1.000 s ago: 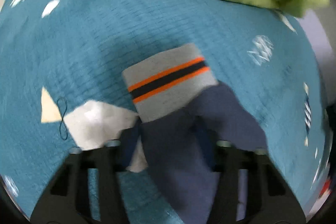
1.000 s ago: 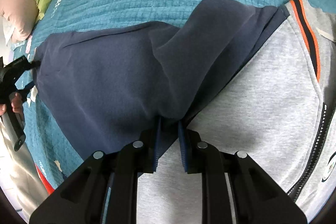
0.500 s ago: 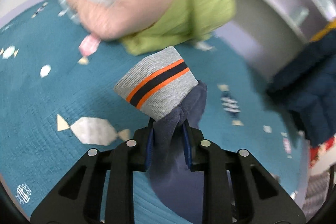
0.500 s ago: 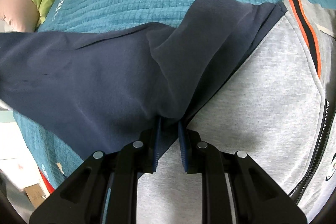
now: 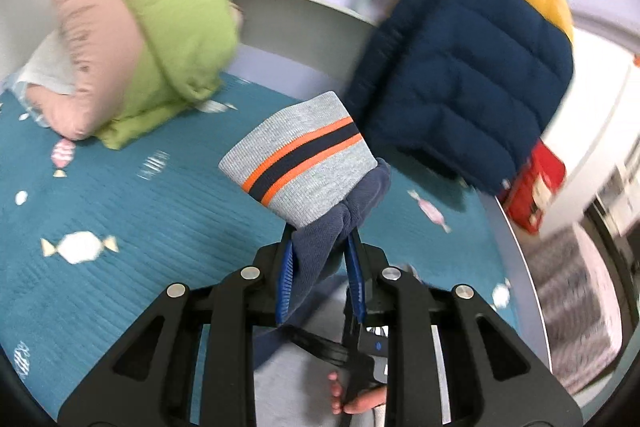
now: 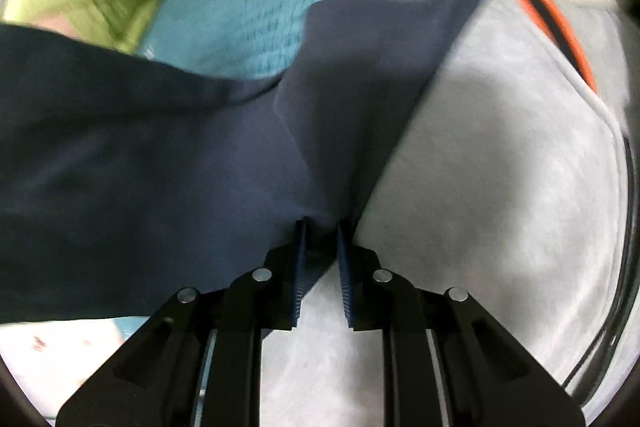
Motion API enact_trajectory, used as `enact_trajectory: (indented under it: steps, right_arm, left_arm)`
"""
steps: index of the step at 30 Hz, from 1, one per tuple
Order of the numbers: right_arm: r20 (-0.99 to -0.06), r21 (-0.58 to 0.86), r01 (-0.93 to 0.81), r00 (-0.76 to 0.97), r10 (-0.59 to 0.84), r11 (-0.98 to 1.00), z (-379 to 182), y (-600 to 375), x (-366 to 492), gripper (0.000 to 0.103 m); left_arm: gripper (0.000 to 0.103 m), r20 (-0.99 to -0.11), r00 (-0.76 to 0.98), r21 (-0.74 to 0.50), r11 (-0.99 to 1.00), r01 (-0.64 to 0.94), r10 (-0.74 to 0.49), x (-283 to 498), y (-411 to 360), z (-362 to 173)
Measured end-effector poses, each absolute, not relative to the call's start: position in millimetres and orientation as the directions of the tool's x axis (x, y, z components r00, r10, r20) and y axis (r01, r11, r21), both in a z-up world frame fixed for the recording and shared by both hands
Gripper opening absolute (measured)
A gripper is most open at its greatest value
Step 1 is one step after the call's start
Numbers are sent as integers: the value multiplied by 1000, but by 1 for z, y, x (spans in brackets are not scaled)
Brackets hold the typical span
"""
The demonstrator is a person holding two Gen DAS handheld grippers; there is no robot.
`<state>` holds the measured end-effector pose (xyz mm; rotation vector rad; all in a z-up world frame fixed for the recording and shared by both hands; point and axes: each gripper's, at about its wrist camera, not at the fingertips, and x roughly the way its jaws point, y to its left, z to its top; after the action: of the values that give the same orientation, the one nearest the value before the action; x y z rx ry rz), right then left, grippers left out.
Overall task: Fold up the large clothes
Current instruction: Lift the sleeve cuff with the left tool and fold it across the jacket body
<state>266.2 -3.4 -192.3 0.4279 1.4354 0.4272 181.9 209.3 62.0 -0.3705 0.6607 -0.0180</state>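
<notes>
Between the blue ridged pads of the left gripper, low in the middle of its view, sits a bunched fold of the navy sleeve, its jaws closed narrowly onto the cloth. Above the pads stands the sleeve's ribbed grey cuff, knitted, crossed by a dark stripe edged in orange. The garment is a sweatshirt of soft grey fleece body and smooth navy sleeves; in the right wrist view it fills the centre and right of the frame, lying on a teal quilted bedspread printed with white and pink sweets. The right gripper, at bottom centre, pinches the navy cloth where sleeve meets grey body, jaws drawn close on it. A dark zip curves down the right edge, and a second striped band shows at upper right.

At upper left of the left wrist view lie a pink pillow and a lime-green quilt, puffy. At upper right is a quilted navy and mustard padded jacket, beside something red whose print is too blurred to read. No container is discernible.
</notes>
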Motion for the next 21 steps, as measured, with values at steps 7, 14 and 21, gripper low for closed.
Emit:
enact_trajectory:
  steps: [7, 14, 21]
  right_arm:
    - [-833, 517, 73, 273, 482, 853, -151, -123, 228, 17]
    - [-828, 509, 307, 430, 360, 804, -127, -279, 191, 19]
    - [-834, 510, 411, 451, 318, 756, -130, -349, 160, 19]
  left_arm:
    - [23, -649, 735, -278, 960, 14, -199, 201, 95, 28]
    - [23, -751, 607, -254, 962, 99, -261, 223, -1, -45]
    - [23, -821, 495, -243, 958, 152, -286, 232, -68, -118]
